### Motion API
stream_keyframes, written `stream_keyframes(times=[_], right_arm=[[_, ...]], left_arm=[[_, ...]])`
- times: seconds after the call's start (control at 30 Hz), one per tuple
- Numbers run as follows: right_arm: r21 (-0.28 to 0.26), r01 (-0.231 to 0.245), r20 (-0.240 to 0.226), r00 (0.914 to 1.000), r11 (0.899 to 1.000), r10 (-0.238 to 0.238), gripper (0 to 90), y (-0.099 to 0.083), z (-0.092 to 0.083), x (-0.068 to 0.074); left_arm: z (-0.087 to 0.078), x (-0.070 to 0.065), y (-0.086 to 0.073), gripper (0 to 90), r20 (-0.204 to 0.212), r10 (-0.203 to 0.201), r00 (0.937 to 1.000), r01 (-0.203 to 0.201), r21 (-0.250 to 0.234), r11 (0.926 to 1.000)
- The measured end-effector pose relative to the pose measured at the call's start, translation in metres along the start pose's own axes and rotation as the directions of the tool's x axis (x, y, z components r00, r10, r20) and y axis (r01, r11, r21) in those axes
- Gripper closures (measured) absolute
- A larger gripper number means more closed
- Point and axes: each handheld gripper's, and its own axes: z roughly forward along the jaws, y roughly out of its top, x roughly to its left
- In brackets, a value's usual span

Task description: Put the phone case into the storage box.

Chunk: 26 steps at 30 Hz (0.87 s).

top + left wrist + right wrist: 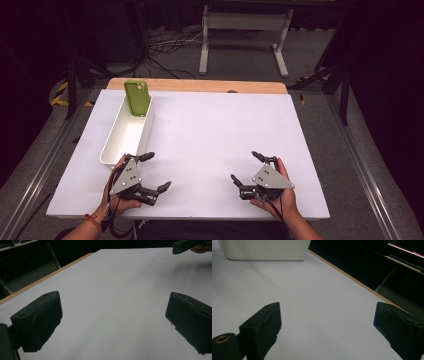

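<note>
1. Desk (215, 145), white top with a wood edge at the far side, mostly bare in the middle.
2. White bin (116, 145), a long, narrow open tray on the desk's left side. Its long axis runs front to back, slightly slanted. In the right gripper view it shows as a white wall (264, 250) at top left.
3. Green phone (137, 98) sits at the bin's far end, leaning on the end wall, back up, camera corner toward the far side. Its long axis roughly follows the bin's. Nothing else seen in the bin; the near end looks empty.
4. Left claw (155, 172) is near the front edge, just beside the bin's near end, jaws spread wide, holding nothing. It is the nearer claw to the phone, which lies ahead of it toward the far end, well apart.
5. Right claw (245, 167) is front right, well apart from the bin, jaws spread, empty, pointing inward-left.
6. Judgement: the phone is likely the thing to fetch; left hand best placed, reaching forward along the bin.
</note>
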Motion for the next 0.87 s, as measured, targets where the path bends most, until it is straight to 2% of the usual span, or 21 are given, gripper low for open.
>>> stream_keyframes(times=[0.17,0.47,0.6,0.73,0.87], right_arm=[[-0.002,0.002,0.000,1.0000,1.000,-0.002,8.9,0.0010,0.0006,-0.0004],[-0.005,0.017,-0.002,0.9999,1.000,-0.017,9.4,0.0028,-0.0007,-0.0004],[-0.010,0.031,0.007,0.9995,0.999,-0.031,9.4,0.0037,-0.0014,-0.0014],[-0.009,0.001,0.012,0.9999,1.000,-0.001,9.4,0.0046,-0.0015,-0.0046],[0.001,-0.002,0.013,0.9999,1.000,0.002,9.4,0.0033,-0.0009,-0.0047]], left_arm=[[0.0003,0.0000,-0.0005,1.7,-0.002,-0.008,1.0000,0.008,0.003,1.0000],[0.0010,0.0002,0.0005,1.7,-0.007,0.006,1.0000,-0.006,0.003,1.0000],[0.0006,0.0007,0.0006,1.8,0.004,0.008,1.0000,-0.008,0.008,0.9999],[0.0003,0.0015,0.0002,1.8,0.009,0.005,1.0000,-0.005,0.010,0.9999],[0.0001,0.0010,0.0009,1.9,0.002,0.007,1.0000,-0.007,0.009,0.9999]])
